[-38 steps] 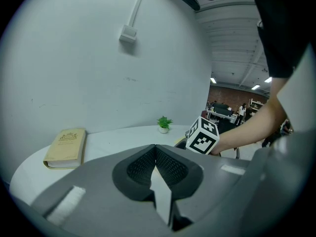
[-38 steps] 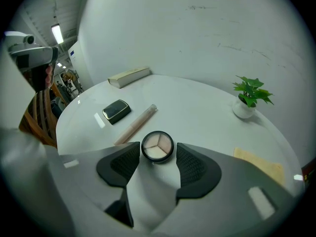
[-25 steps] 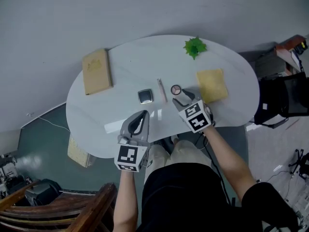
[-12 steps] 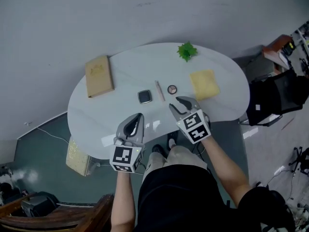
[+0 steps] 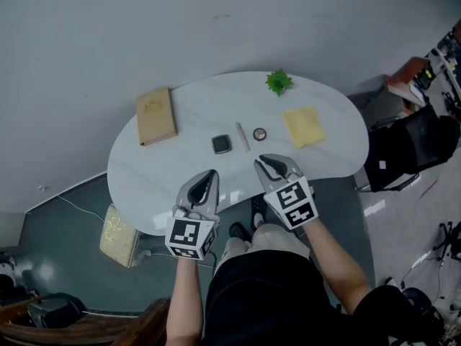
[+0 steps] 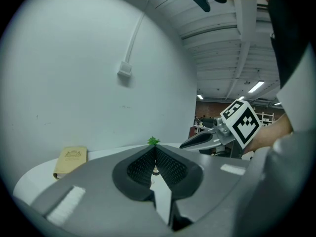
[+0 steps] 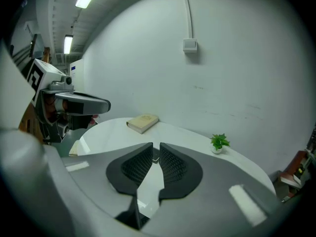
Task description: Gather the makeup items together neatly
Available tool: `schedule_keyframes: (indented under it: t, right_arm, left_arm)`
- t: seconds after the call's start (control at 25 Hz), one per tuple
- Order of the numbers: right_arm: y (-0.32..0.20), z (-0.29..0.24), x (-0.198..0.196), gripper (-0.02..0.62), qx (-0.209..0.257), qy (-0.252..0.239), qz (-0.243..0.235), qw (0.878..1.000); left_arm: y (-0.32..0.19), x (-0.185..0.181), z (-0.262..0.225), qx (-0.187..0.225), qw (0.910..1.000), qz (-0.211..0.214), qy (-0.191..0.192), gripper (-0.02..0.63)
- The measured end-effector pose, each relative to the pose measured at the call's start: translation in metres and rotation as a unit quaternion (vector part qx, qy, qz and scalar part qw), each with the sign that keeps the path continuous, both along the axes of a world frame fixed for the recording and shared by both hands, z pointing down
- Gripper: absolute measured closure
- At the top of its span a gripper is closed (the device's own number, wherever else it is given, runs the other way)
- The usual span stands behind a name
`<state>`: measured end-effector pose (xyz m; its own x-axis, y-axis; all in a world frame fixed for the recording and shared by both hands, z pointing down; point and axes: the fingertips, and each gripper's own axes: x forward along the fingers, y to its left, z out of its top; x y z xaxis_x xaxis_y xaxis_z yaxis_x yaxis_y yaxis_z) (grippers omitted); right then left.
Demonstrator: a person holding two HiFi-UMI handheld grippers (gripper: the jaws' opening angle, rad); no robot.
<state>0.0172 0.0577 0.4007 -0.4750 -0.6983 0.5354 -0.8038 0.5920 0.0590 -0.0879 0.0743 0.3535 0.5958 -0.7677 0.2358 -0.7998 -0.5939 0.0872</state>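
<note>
Between the ribbed pads of the left gripper (image 6: 155, 151) there was nothing, and its jaws stood pressed fully together. The right gripper (image 7: 156, 147) was empty as well. Its jaws had just been closing and showed only a narrow slit between the pads. Seen from the head view, the left gripper (image 5: 210, 173) and the right gripper (image 5: 263, 161) hung side by side over the near edge of a glossy white table (image 5: 180, 171), touching none of the makeup. The three makeup items lay in a short row near the table's middle, beyond both sets of tips. A square compact (image 5: 222, 144) lay ahead of the left gripper, a slim makeup pencil (image 5: 243, 136) beside it, and a small round pot (image 5: 259, 133) ahead of the right gripper. All three looked small, light and hard. On that slick surface they would probably skid if nudged. The pencil would likely roll and was best pinched across its middle. The compact was best taken by two opposite edges, and the pot across its width. Farther out lay a tan book (image 5: 157, 115) on the left, a yellow cloth (image 5: 303, 125) on the right and a little green plant (image 5: 278, 82) at the far edge.
</note>
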Motion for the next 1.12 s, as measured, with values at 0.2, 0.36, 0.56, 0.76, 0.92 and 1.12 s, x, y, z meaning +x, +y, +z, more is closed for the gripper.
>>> schedule_keyframes:
  t: [0.2, 0.36, 0.56, 0.76, 0.92, 1.12]
  right_arm:
    - [0.017, -0.025, -0.014, 0.561, 0.023, -0.016, 0.000, 1.000]
    - [0.029, -0.039, -0.024, 0.572, 0.035, -0.028, 0.003, 0.999]
    - [0.044, -0.053, -0.029, 0.577, 0.052, -0.043, 0.011, 0.998]
    - [0.054, -0.069, -0.031, 0.583, 0.063, -0.064, 0.021, 0.996]
    - [0.058, -0.077, -0.029, 0.584, 0.072, -0.071, 0.024, 0.995]
    - [0.060, -0.088, -0.027, 0.584, 0.080, -0.081, 0.029, 0.993]
  left_arm:
    - [0.014, -0.007, -0.011, 0.001, 0.9999, 0.002, 0.013, 0.609]
    - [0.023, -0.011, -0.017, 0.004, 0.9998, 0.003, 0.017, 0.609]
    - [0.035, -0.009, -0.024, 0.012, 0.9997, 0.009, 0.020, 0.609]
    - [0.043, -0.011, -0.031, 0.019, 0.9994, 0.015, 0.023, 0.609]
    - [0.047, -0.010, -0.033, 0.021, 0.9994, 0.016, 0.023, 0.609]
    - [0.047, -0.008, -0.039, 0.028, 0.9992, 0.020, 0.020, 0.609]
